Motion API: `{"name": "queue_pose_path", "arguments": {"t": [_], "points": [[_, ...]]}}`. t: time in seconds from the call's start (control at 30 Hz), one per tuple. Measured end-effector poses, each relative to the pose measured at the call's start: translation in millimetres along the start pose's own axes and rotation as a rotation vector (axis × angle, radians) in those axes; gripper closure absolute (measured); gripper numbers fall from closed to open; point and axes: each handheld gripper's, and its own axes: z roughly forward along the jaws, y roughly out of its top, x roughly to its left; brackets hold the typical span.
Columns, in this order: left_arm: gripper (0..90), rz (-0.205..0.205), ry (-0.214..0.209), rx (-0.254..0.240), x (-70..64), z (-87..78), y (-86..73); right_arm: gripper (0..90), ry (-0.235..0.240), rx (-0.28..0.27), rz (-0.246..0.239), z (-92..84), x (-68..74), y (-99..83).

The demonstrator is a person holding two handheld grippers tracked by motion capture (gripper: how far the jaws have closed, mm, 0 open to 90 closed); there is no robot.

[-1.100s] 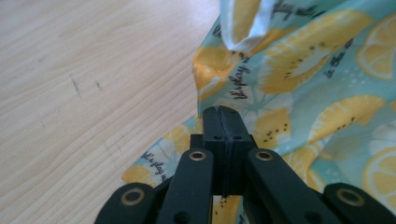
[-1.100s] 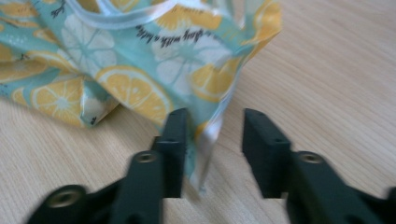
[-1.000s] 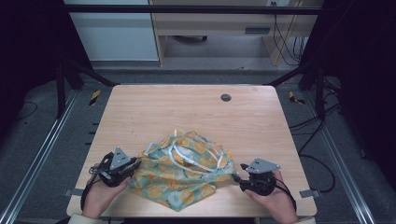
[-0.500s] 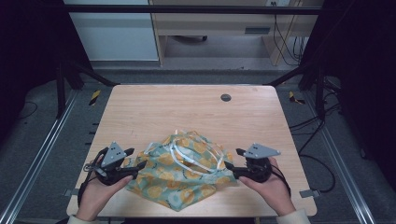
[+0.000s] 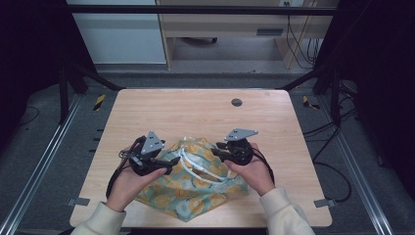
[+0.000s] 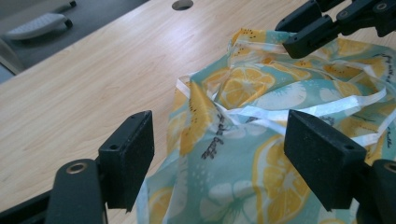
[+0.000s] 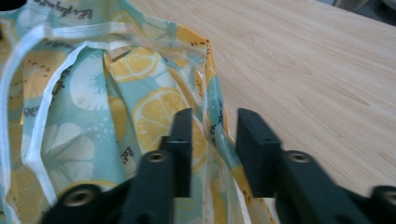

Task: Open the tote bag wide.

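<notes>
A teal cloth printed with yellow lemons and trimmed with white straps lies bunched on the wooden table. My left gripper hovers over its left part. In the left gripper view its jaws stand wide open above the cloth, having just been opening. My right gripper sits at the cloth's right edge. Its jaws have just been closing and stand narrow, with the cloth's hem in the gap. The right gripper also shows at the cloth's far edge in the left gripper view.
A round cable hole sits in the table's far right part. Bare wood stretches behind the cloth up to the table's far edge. A metal frame and dark floor surround the table.
Both hands have come inward from the cloth's outer corners and away from the front edge. The cloth is now bunched narrower between them.
</notes>
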Motion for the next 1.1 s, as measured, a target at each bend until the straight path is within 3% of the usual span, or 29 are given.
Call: {"name": "queue_pose_path", "arguments": {"t": [0.03, 0.17, 0.23, 0.33, 0.57, 0.6, 0.73, 0.83, 0.93, 1.1], "points": [[24.8, 0.001, -0.016, 0.027, -0.3, 7.5, 0.4, 86.8, -0.003, 0.0, -0.006, 1.1, 0.9, 1.2], [25.0, 0.002, -0.016, 0.066, -0.6, 15.8, -2.0, 90.0, 0.001, -0.029, -0.006, -1.4, 2.0, 4.8], [26.2, -0.007, -0.022, 0.06, -0.5, 16.8, -4.7, 90.0, 0.008, -0.058, -0.016, -6.7, 3.9, 7.9], [37.2, -0.023, -0.021, 0.052, -1.3, 13.2, -8.0, 90.0, 0.015, -0.106, -0.032, -20.8, 10.1, 14.5], [68.9, 0.022, 0.036, -0.024, -5.1, -6.5, -16.5, 90.0, 0.058, -0.15, -0.062, -39.8, 27.9, 18.1], [73.7, 0.027, 0.039, -0.041, -6.2, -10.8, -19.8, 90.0, 0.075, -0.15, -0.074, -44.7, 35.3, 14.4], [74.2, 0.038, 0.03, -0.08, -12.1, -21.5, -33.7, 90.0, 0.09, -0.149, -0.092, -50.9, 44.7, 6.8], [77.5, 0.044, -0.001, -0.089, -19.9, -26.7, -47.2, 90.0, 0.112, -0.139, -0.098, -54.8, 52.6, -4.0], [81.1, 0.077, -0.027, -0.068, -27.7, -26.8, -59.6, 89.9, 0.129, -0.125, -0.095, -55.7, 58.6, -18.3], [87.1, 0.097, -0.063, -0.031, -31.5, -24.0, -68.0, 89.8, 0.133, -0.115, -0.09, -55.1, 60.0, -35.5]]}}
